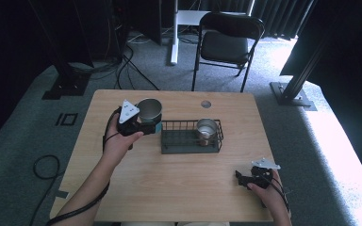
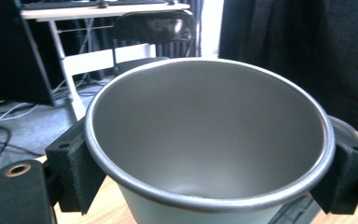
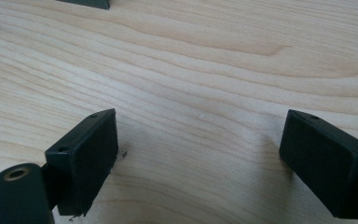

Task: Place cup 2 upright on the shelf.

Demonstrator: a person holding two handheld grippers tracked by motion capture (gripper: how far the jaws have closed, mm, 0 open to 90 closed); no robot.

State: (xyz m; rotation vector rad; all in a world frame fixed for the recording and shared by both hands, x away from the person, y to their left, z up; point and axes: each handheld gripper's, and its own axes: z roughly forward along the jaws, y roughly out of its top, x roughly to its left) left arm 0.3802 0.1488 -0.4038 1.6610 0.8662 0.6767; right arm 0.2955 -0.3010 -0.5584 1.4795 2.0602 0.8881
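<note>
My left gripper (image 1: 147, 125) is shut on a steel cup (image 1: 149, 109) and holds it upright just left of a dark wire basket (image 1: 190, 141). In the left gripper view the empty cup (image 2: 209, 140) sits between the two black pads (image 2: 77, 170), rim toward the camera. A second steel cup (image 1: 207, 130) stands inside the basket at its right end. My right gripper (image 1: 243, 177) rests low over the table near the front right edge. It is open, and the right gripper view shows bare wood between its pads (image 3: 89, 154).
The wooden table (image 1: 179, 188) has a round cable hole (image 1: 206, 104) near its far edge. A black folding chair (image 1: 226, 42) stands behind the table, with a white desk leg (image 1: 174, 33) and cables on the floor beside it.
</note>
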